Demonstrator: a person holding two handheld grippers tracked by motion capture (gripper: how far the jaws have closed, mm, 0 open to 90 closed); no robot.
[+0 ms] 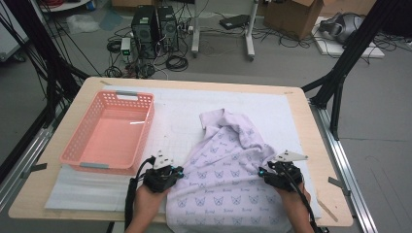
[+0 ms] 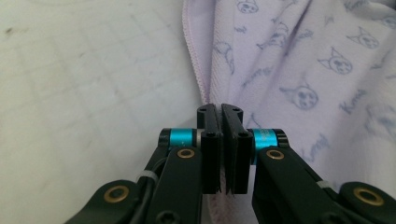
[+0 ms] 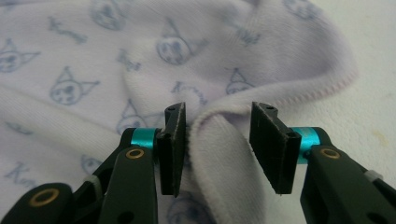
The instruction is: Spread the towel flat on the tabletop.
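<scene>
Right of the pink basket (image 1: 109, 131), the left gripper (image 2: 220, 109) is clenching the lilac garment's (image 1: 228, 179) hem to anchor it, while the right gripper's (image 3: 217, 122) released fingers (image 3: 273, 140) are straddling a fold.

Quick count of my setup: one towel (image 1: 228, 179), one basket (image 1: 109, 133) just left of it, two grippers, left (image 1: 163, 175) and right (image 1: 280, 174), one at each side edge of the towel. On the floor beyond it: two PC towers (image 1: 155, 29), one cardboard box (image 1: 291, 17).
</scene>
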